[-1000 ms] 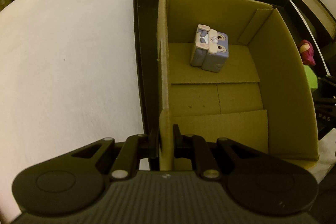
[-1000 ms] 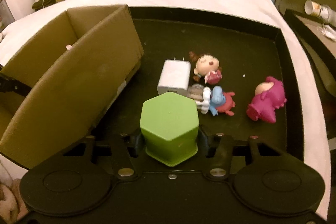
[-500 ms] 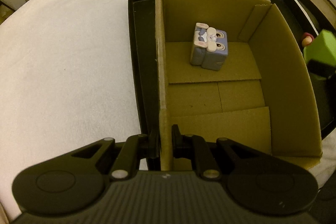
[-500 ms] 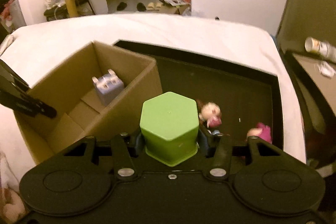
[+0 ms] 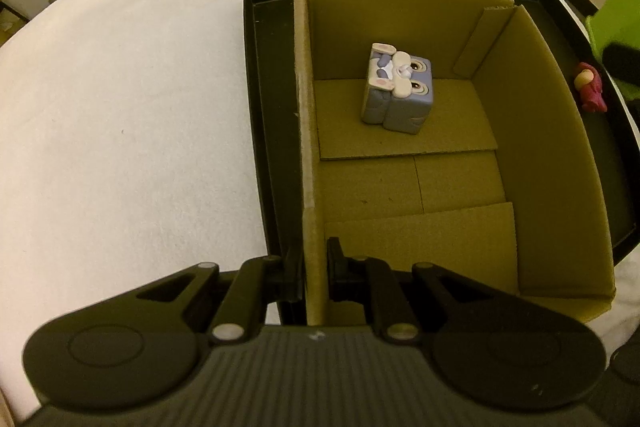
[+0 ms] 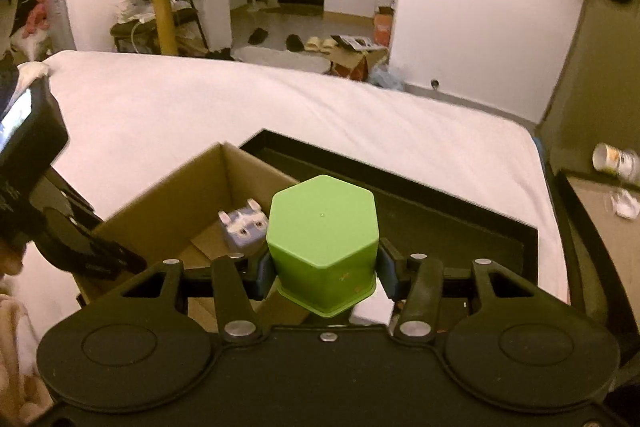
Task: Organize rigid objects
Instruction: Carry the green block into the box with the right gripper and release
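Green hexagonal plastic block (image 6: 322, 242) is clamped between the right gripper (image 6: 322, 275) pads, flat hex face toward the camera, its axis along the fingers. It's held in the air above the black shallow tray (image 6: 460, 211), just right of the open brown cardboard box (image 6: 168, 211); the box opening lies down and to the left of the block. In the left wrist view the green block (image 5: 612, 11) shows at the far right edge, outside the box's right wall. Left gripper (image 5: 314, 267) is pinched tight on the box's left cardboard wall (image 5: 306, 131), steadying it. Inside the box sits one purple cube-shaped bunny toy (image 5: 398, 87) near the far wall; the near floor is bare. A magenta figurine (image 5: 592, 87) lies on the tray right of the box. Likely next: carry the block left over the rim, lower onto the bare floor.
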Motion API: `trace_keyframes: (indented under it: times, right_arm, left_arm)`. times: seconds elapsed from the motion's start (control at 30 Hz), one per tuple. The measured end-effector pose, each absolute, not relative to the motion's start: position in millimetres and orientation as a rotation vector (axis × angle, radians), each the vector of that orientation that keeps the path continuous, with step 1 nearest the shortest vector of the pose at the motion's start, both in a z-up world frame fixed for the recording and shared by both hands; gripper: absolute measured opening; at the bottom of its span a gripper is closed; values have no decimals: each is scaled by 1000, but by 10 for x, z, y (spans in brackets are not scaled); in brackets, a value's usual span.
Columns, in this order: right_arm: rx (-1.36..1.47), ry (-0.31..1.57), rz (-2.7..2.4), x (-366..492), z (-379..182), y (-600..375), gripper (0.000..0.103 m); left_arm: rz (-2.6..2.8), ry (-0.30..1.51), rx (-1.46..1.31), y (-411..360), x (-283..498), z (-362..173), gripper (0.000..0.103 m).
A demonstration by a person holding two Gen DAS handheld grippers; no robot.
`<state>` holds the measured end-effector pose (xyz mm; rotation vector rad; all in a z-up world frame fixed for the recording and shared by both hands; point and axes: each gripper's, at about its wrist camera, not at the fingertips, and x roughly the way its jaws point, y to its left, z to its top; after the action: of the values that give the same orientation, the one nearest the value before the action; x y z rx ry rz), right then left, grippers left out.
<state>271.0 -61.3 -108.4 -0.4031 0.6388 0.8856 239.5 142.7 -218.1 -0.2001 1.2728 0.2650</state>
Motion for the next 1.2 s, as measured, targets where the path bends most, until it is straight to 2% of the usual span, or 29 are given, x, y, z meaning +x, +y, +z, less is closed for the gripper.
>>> trace_keyframes:
  times: [0.5, 1.2]
  right_arm:
    - [-462, 599, 1022, 2536, -1062, -177, 49]
    - [-617, 748, 1181, 2496, -1534, 380, 50]
  left_arm:
    - [258, 1270, -229, 1524, 2348, -2065, 10]
    - [248, 1255, -253, 1584, 2293, -2043, 10]
